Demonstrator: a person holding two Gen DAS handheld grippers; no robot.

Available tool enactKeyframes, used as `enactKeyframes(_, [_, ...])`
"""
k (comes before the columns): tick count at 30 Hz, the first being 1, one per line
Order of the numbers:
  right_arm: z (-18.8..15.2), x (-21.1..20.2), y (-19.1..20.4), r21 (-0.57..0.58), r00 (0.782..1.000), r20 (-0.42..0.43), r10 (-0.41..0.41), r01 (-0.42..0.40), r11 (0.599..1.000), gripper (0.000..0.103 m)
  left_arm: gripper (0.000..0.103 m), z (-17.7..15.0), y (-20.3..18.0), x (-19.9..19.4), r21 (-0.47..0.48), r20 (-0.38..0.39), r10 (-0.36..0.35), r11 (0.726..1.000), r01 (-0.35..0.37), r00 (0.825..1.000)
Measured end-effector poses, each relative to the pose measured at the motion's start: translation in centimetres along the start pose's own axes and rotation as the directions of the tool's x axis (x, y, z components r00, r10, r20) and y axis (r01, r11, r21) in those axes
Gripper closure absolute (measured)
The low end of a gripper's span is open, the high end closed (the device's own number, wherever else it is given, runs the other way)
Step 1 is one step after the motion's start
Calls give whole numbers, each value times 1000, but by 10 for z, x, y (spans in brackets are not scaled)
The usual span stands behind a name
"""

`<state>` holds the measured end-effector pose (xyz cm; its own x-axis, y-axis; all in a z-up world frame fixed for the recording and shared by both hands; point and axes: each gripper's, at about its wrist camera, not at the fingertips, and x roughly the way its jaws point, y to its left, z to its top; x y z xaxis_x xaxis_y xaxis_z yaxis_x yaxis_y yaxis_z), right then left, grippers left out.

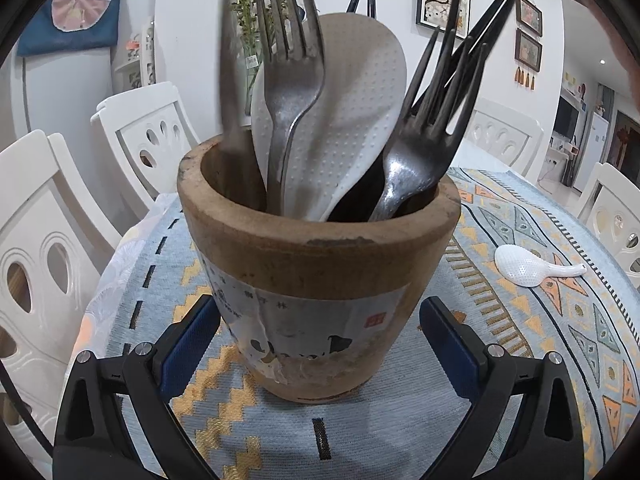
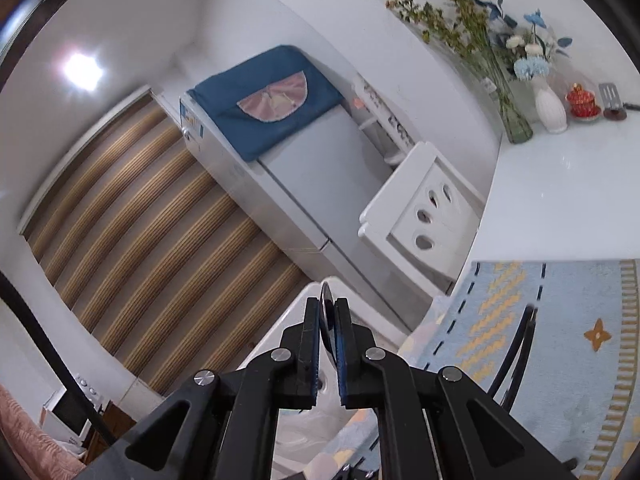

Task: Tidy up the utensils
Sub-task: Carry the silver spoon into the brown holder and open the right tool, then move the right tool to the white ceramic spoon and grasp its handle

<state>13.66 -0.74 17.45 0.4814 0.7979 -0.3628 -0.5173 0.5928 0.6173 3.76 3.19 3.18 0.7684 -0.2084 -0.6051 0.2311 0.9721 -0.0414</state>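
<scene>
White dining chairs [image 1: 48, 240] are ringing the patterned surface [image 1: 560, 320], where a wooden utensil holder [image 1: 320, 280] is standing between the spread, released fingers of the left gripper [image 1: 320, 344], which are flanking it without clearly touching. Two steel forks [image 1: 294, 92], a white rice paddle [image 1: 360, 112] and black chopsticks [image 1: 480, 28] are sticking up from the holder, and a small white spoon [image 1: 532, 268] is lying well off to this gripper's right. Off the surface's edge, the right gripper [image 2: 328, 320] is clenching a thin dark utensil handle [image 2: 326, 304], with black chopsticks [image 2: 516, 344] just to its right.
</scene>
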Motion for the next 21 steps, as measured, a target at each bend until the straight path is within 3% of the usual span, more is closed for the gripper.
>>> enactKeyframes(3, [-4, -6, -2, 24, 1000, -22, -14, 14, 1000, 90, 3, 0, 1, 0, -3, 1, -2, 1000, 2, 1000])
enactKeyframes(6, [-5, -23, 0, 37, 999, -19, -28, 29, 999, 59, 3, 0, 2, -1, -5, 6, 0, 1000, 0, 1000])
enactKeyframes(10, [-5, -63, 0, 62, 1000, -2, -16, 16, 998, 58, 3, -1, 2, -2, -6, 12, 2, 1000, -2, 1000])
enactKeyframes(13, [-1, -109, -7, 61, 994, 71, -78, 74, 995, 57, 3, 0, 2, 1, -4, -5, 2, 1000, -2, 1000])
enactKeyframes(14, [-1, -129, -12, 38, 983, 104, -149, 145, 989, 54, 3, 0, 1, 2, -1, -9, 1, 1000, -1, 1000])
enactKeyframes(15, [-3, -141, -17, 15, 970, 111, -218, 217, 976, 45, 3, 0, 1, 3, 3, -14, 3, 1000, -3, 1000])
enactKeyframes(16, [-5, -149, -23, -2, 953, 103, -286, 288, 958, 29, 3, -1, 0, 3, 5, -15, 5, 1000, -5, 1000])
enactKeyframes(17, [-9, -154, -33, -16, 931, 80, -356, 358, 933, 21, 3, -1, 0, 3, 4, -14, 5, 1000, -5, 1000])
enactKeyframes(19, [-23, -162, -70, -25, 876, -38, -481, 480, 877, 16, 3, -1, 0, 3, 2, -14, 1, 1000, -1, 1000])
enactKeyframes(21, [-40, -166, -111, 10, 829, -180, -529, 539, 842, 16, 3, -1, 0, 3, -2, -13, -4, 1000, 4, 1000])
